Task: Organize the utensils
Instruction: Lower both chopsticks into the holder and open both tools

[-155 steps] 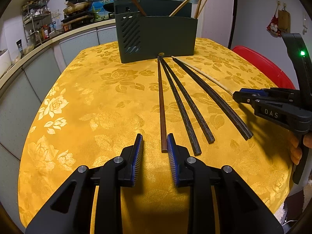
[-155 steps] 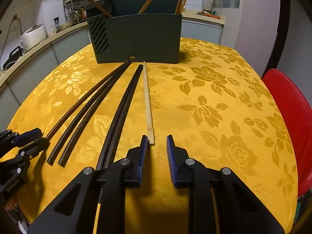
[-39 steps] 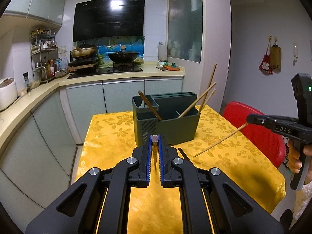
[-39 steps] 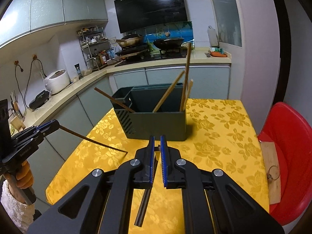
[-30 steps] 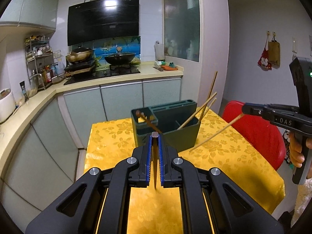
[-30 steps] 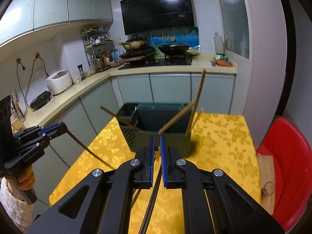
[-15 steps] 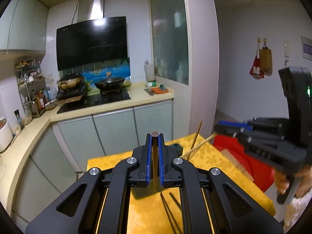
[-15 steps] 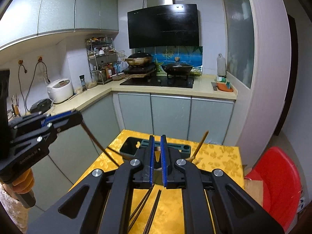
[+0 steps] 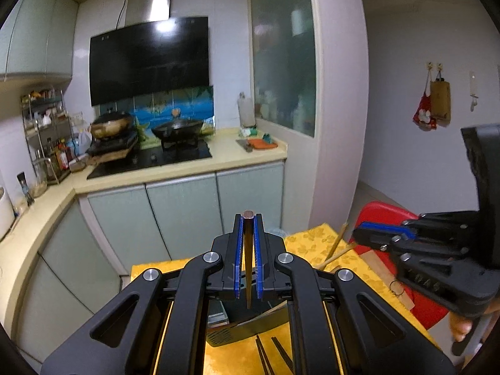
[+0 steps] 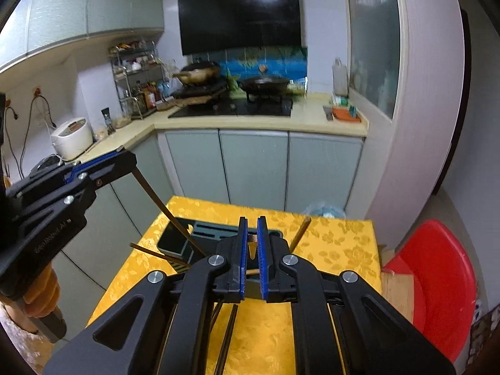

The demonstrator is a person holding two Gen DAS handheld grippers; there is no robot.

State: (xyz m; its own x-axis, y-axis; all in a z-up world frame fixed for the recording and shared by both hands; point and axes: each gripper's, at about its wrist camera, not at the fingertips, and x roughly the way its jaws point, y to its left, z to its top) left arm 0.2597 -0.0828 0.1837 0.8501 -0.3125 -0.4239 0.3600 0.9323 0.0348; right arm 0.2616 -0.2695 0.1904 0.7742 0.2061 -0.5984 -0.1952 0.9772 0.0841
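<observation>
My left gripper (image 9: 248, 217) is shut on a dark brown chopstick (image 9: 248, 268) that hangs down toward the dark green utensil holder (image 9: 247, 328). In the right wrist view the left gripper (image 10: 125, 159) shows at the left with this chopstick (image 10: 165, 209) slanting into the holder (image 10: 175, 243). My right gripper (image 10: 252, 218) has its jaws a little apart, high above the holder; a light wooden chopstick end (image 10: 252, 238) shows between them. In the left wrist view the right gripper (image 9: 359, 234) holds a light chopstick (image 9: 336, 254). Dark chopsticks (image 9: 272, 356) lie on the yellow cloth.
The yellow flowered tablecloth (image 10: 337, 243) covers the table. A red chair (image 10: 437, 281) stands at the right. More chopsticks (image 10: 300, 231) stick out of the holder. Kitchen cabinets and a counter (image 10: 250, 125) with a stove are behind the table.
Both grippers have risen further above the table with their chopsticks. The holder now sits low behind the fingers. The right gripper's jaws have parted slightly.
</observation>
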